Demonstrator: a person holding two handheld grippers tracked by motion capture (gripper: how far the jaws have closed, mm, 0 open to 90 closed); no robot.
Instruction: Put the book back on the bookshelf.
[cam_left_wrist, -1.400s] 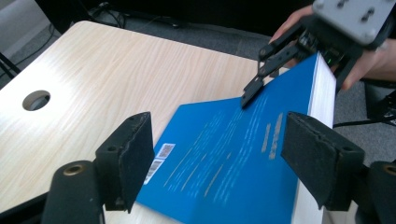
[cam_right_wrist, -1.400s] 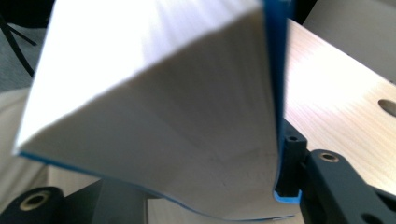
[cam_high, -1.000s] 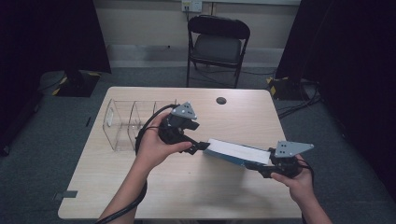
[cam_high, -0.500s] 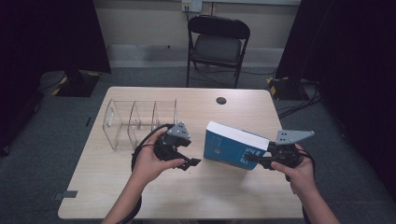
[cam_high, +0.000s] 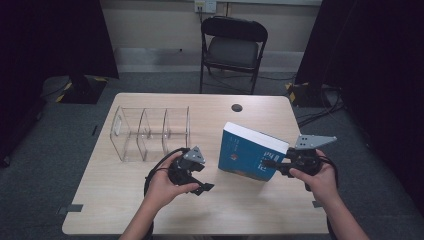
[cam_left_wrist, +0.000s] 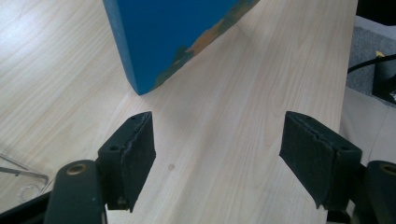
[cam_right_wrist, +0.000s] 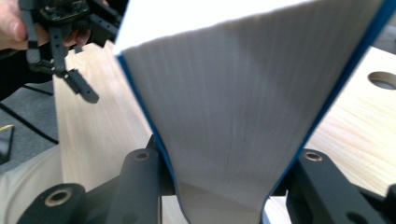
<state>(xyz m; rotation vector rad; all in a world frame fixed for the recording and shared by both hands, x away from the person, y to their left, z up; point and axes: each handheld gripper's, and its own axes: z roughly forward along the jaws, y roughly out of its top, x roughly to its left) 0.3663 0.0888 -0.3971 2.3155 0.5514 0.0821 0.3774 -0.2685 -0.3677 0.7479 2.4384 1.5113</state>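
A thick blue book (cam_high: 245, 152) stands tilted on its lower edge on the wooden table (cam_high: 250, 215), right of centre. My right gripper (cam_high: 274, 164) is shut on the book's right end. In the right gripper view the white page block (cam_right_wrist: 233, 93) fills the space between the jaws of the right gripper (cam_right_wrist: 224, 186). My left gripper (cam_high: 202, 186) hangs low over the table left of the book, open. Its jaws have just been closing a little with nothing between them. In the left gripper view the left gripper (cam_left_wrist: 219, 140) faces the book's lower corner (cam_left_wrist: 154, 37), a short way off.
A clear plastic organizer (cam_high: 150, 132) with several compartments stands at the table's left rear. A round cable hole (cam_high: 236, 107) sits near the far edge. A black folding chair (cam_high: 232, 50) stands behind the table. Bare wood lies between the two hands.
The book has gone from lying nearly flat to standing tilted on edge in the right gripper. The left gripper has come away from the book's left end and sunk toward the table.
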